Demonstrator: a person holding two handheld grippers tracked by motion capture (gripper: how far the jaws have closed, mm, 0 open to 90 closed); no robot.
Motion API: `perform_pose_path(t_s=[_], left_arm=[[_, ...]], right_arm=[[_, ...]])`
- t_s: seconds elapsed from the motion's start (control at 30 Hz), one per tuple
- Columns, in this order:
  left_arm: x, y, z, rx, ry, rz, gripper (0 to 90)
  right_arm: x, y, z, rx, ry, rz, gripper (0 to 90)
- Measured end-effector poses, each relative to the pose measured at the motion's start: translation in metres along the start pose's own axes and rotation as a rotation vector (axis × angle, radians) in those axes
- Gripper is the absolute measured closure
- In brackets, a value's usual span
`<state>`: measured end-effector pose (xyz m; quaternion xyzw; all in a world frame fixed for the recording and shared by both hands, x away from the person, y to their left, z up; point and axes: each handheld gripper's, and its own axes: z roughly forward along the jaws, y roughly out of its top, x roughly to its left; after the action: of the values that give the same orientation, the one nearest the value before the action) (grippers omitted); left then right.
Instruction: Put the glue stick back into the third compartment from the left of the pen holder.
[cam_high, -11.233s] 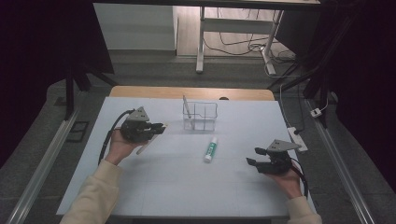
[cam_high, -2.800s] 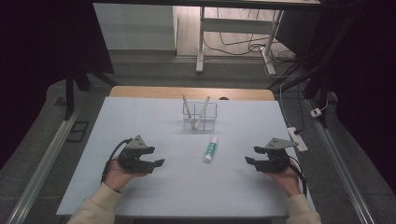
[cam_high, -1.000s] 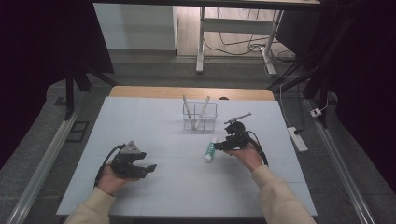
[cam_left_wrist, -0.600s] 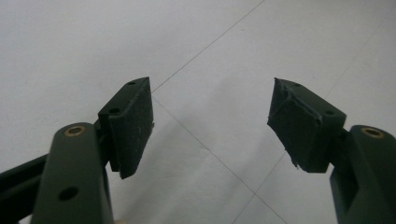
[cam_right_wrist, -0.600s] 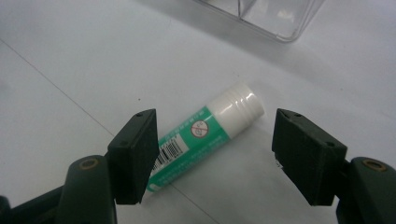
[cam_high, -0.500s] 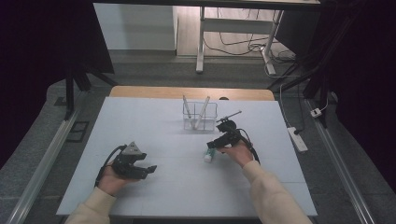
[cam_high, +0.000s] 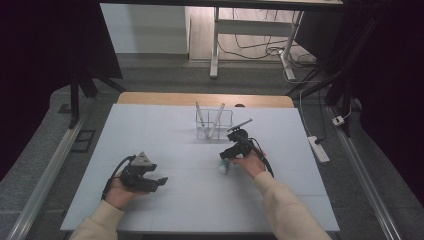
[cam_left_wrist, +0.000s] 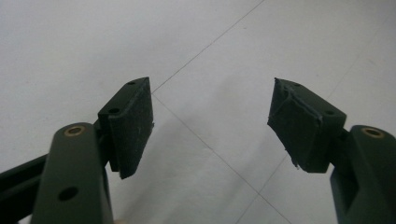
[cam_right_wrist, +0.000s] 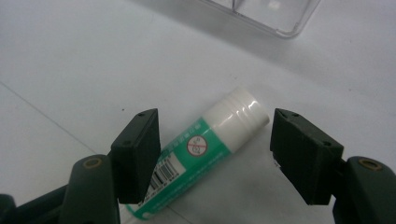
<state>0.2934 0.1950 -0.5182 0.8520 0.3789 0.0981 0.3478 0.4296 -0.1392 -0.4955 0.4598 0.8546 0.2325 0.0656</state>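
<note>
A green and white tube (cam_right_wrist: 201, 149) with a white cap lies flat on the white table, seen small in the high view as the tube (cam_high: 223, 166). My right gripper (cam_right_wrist: 215, 154) stands open directly over it, one jaw on each side, not touching it; in the high view the right gripper (cam_high: 231, 152) is just in front of the clear box (cam_high: 214, 123). My left gripper (cam_left_wrist: 210, 126) is open over bare table, at the front left as the left gripper (cam_high: 152, 182).
The clear plastic box (cam_right_wrist: 261, 14) holds two upright sticks (cam_high: 207, 120) and stands at the middle back of the table (cam_high: 165, 130). A power strip (cam_high: 318, 148) lies off the right edge. A stand's legs and cables sit behind the table.
My right gripper has come from the front right across to the tube and lowered over it. The left gripper has stayed put at the front left.
</note>
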Motion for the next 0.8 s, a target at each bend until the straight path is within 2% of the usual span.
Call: perform_pose_path(t_s=[0.17, 0.27, 0.3, 0.37, 0.47, 0.53, 0.8], left_arm=[[-0.0001, -0.0003, 0.0, 0.0, 0.002, 0.0, 30.5], [0.0005, -0.0004, 0.0003, -0.001, 0.002, -0.002, 30.5], [0.0007, -0.0005, 0.0005, 0.001, 0.003, -0.002, 30.5], [0.0005, -0.0006, 0.0004, 0.001, 0.003, -0.001, 30.5], [0.0003, -0.0006, 0.0, 0.001, 0.005, 0.001, 30.5], [0.0003, -0.0007, 0.0003, 0.001, 0.005, 0.001, 30.5], [0.0017, -0.0011, -0.0003, -0.001, 0.007, -0.004, 30.5]], right_arm=[[0.0008, 0.001, 0.0062, 0.021, -0.004, 0.018, 33.9], [0.0027, 0.0009, 0.0066, 0.023, -0.005, 0.011, 36.3], [0.0033, 0.0011, 0.0063, 0.029, -0.003, 0.007, 38.9], [0.0044, 0.0011, 0.0064, 0.04, 0.009, -0.011, 52.2], [0.0071, 0.0008, 0.0085, 0.059, -0.006, -0.025, 57.0], [0.0081, 0.0009, 0.0086, 0.059, -0.023, -0.042, 64.3], [0.0078, 0.0016, 0.0081, 0.069, -0.021, -0.069, 64.8]])
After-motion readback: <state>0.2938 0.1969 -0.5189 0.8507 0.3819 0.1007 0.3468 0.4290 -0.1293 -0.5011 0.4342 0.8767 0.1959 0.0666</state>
